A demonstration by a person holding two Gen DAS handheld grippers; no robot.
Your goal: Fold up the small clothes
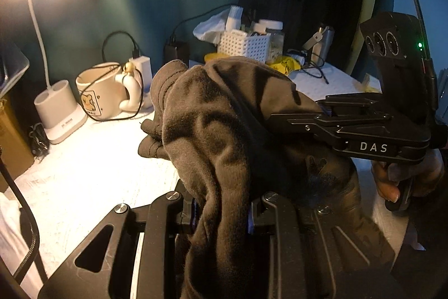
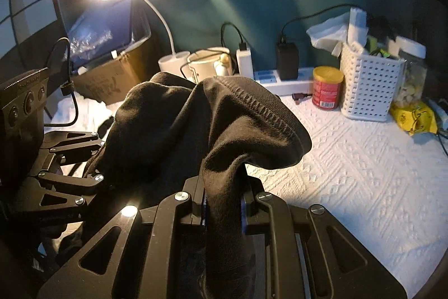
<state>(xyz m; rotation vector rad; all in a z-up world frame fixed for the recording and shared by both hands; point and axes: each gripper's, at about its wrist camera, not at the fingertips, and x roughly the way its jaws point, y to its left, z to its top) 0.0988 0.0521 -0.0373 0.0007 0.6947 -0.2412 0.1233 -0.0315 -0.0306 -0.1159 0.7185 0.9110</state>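
Up off the white quilted table cover (image 2: 364, 159), a dark garment (image 1: 224, 114) hangs bunched between the two tools. It is soft brown-black knit, creased in heavy folds, with a stitched ribbed hem (image 2: 266, 108) curling over the top in the right wrist view. The left gripper (image 1: 221, 217) has its jaws nearly closed, pinching a thick gather of the cloth; the right gripper (image 2: 224, 212) is likewise clamped narrow on a rolled strip of it. From the left wrist, a hand (image 1: 406, 175) shows on the right tool's black handle, and a cream mug (image 1: 98, 91) sits by a lamp base (image 1: 60, 114). Only the right wrist shows a red can (image 2: 327, 88) beside a white perforated basket (image 2: 369, 86).
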